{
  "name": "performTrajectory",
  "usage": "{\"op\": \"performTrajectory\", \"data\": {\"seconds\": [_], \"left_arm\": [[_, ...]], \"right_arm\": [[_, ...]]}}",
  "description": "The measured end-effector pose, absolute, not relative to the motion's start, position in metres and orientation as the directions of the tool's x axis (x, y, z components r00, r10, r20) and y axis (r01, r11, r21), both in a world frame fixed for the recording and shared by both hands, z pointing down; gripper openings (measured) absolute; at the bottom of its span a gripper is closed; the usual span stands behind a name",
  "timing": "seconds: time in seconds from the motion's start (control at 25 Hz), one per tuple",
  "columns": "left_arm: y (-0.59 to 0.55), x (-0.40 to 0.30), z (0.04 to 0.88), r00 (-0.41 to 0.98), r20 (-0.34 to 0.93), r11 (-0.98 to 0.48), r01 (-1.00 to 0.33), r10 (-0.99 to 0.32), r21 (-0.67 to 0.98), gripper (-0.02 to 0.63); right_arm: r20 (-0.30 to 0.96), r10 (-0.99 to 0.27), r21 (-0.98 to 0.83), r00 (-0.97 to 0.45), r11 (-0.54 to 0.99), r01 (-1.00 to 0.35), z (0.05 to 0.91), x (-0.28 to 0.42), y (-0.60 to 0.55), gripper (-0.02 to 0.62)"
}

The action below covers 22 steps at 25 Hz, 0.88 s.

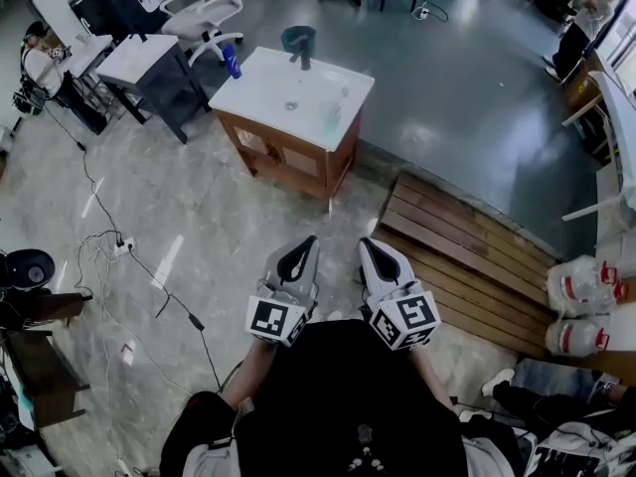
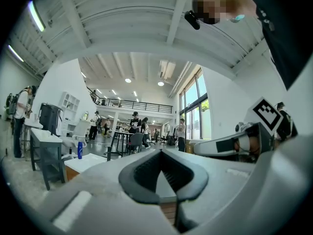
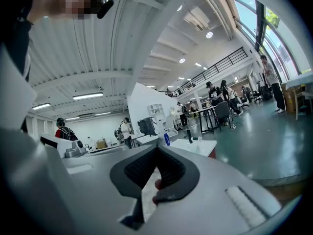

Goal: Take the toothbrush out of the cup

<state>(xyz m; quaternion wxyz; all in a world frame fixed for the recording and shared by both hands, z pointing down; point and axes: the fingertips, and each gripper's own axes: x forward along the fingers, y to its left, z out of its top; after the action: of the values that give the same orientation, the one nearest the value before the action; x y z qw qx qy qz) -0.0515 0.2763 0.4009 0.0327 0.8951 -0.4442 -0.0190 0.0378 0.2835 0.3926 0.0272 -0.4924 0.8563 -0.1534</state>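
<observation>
A white-topped wooden washstand (image 1: pixel 268 87) stands a few steps ahead of me, with a dark faucet (image 1: pixel 298 46) at its far edge. A pale clear cup (image 1: pixel 333 117) sits near its right edge; the toothbrush is too small to make out. A blue bottle (image 1: pixel 231 62) stands at its left corner. My left gripper (image 1: pixel 306 241) and right gripper (image 1: pixel 368 243) are held close to my chest, side by side, both shut and empty, pointing toward the washstand. It shows far off past the shut jaws in the left gripper view (image 2: pixel 83 163) and in the right gripper view (image 3: pixel 200 146).
A slatted wooden platform (image 1: pixel 467 251) lies on the floor to my right, with water jugs (image 1: pixel 581 286) beyond it. A dark desk (image 1: pixel 149 68) and an office chair (image 1: pixel 204 3) stand left of the washstand. Cables (image 1: pixel 109 246) trail over the tiled floor at left.
</observation>
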Motion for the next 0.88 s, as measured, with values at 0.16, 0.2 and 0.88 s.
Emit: {"op": "performTrajectory", "data": {"seconds": [0.16, 0.2, 0.88], "left_arm": [[0.262, -0.049, 0.406, 0.622, -0.003, -0.62, -0.779, -0.783, 0.094, 0.002], [0.256, -0.048, 0.406, 0.626, -0.003, -0.623, -0.776, -0.78, 0.099, 0.002], [0.101, -0.065, 0.409, 0.704, 0.02, -0.697, -0.707, -0.71, 0.118, 0.002]], "right_arm": [[0.119, -0.865, -0.286, -0.488, 0.441, -0.851, 0.397, 0.042, 0.27, 0.002], [0.123, -0.867, -0.283, -0.483, 0.436, -0.854, 0.398, 0.042, 0.265, 0.002], [0.187, -0.9, -0.291, -0.393, 0.332, -0.898, 0.404, 0.02, 0.123, 0.002]]}}
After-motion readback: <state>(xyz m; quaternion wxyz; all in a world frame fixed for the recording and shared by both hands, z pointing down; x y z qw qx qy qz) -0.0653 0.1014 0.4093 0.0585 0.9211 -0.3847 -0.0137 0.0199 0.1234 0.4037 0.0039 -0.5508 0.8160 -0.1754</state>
